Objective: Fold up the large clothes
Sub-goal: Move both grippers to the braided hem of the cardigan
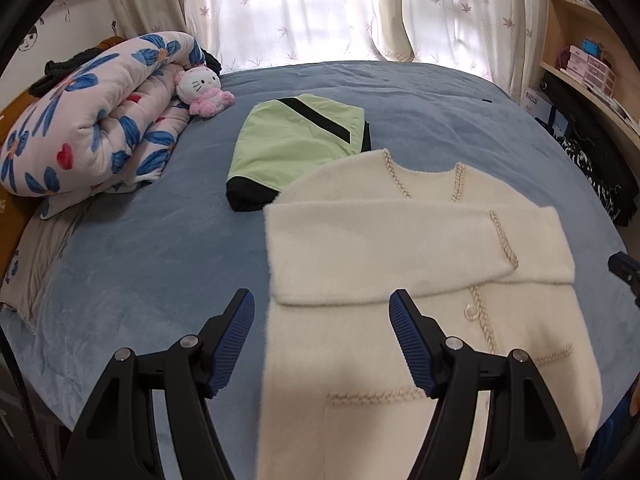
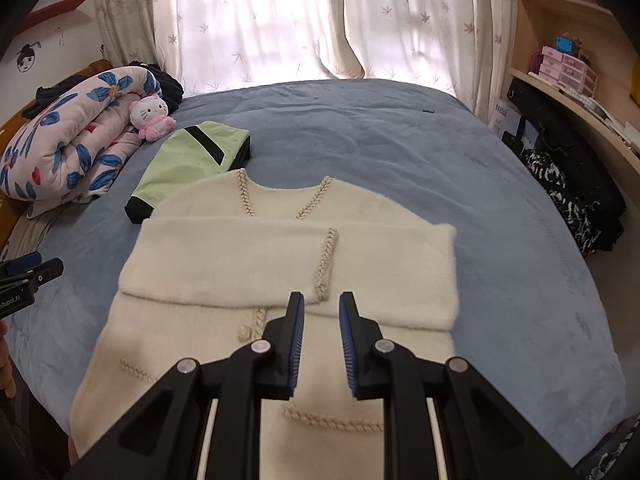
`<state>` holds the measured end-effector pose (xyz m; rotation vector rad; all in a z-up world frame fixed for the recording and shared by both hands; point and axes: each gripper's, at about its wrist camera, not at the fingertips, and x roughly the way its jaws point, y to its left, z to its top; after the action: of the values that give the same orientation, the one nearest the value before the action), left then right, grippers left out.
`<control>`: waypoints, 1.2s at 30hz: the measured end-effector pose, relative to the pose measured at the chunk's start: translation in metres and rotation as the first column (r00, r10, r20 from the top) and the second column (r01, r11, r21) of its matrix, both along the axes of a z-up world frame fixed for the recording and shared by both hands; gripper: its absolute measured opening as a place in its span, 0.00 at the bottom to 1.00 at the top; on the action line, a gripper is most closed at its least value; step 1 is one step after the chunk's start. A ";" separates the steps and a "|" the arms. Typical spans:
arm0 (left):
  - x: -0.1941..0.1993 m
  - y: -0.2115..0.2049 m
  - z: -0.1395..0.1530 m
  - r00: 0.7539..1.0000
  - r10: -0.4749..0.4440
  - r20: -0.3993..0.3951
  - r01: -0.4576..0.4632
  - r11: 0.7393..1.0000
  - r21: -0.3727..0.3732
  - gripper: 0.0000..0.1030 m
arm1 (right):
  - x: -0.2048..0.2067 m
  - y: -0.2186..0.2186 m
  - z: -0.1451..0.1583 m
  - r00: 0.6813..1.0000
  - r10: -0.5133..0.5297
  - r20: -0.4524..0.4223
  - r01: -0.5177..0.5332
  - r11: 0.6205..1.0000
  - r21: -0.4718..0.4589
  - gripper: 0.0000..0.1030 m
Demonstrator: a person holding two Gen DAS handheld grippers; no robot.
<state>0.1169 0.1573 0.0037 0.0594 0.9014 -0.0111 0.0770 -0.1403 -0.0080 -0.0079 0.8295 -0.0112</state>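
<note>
A cream fluffy cardigan (image 1: 400, 240) with braided trim lies flat on the blue bed, both sleeves folded across its chest; it also shows in the right wrist view (image 2: 280, 264). My left gripper (image 1: 322, 300) is wide open and empty, hovering over the cardigan's left edge below the sleeve band. My right gripper (image 2: 321, 300) hovers over the cardigan's middle, jaws a narrow gap apart, holding nothing. The left gripper's tip shows at the left edge of the right wrist view (image 2: 28, 276).
A folded green and black garment (image 1: 296, 148) lies beyond the cardigan. A rolled floral quilt (image 1: 88, 120) and a Hello Kitty plush (image 1: 202, 88) sit at the far left. Curtains (image 1: 320, 8) hang behind the blue bed (image 1: 140, 264). Shelves (image 2: 568, 80) and dark bags stand at the right.
</note>
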 end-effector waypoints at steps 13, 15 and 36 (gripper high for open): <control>-0.056 0.018 -0.016 0.999 -0.010 -0.046 0.010 1.000 -0.005 0.68 | -0.070 -0.014 -0.011 1.000 0.025 -0.010 -0.025 1.000 -0.013 0.34; -0.069 0.021 -0.024 0.998 -0.023 -0.065 0.023 1.000 -0.010 0.68 | -0.082 -0.019 -0.018 0.999 0.029 -0.024 -0.029 1.000 -0.008 0.34; -0.161 0.097 -0.161 0.928 -0.014 -0.372 -0.065 0.978 -0.198 0.69 | -0.167 -0.111 -0.107 0.957 -0.043 -0.285 0.070 0.994 0.086 0.37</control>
<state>-0.0442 0.2548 -0.1577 -0.1552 1.2767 -0.0947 -0.0902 -0.2508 -0.1149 0.1068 1.1165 -0.0246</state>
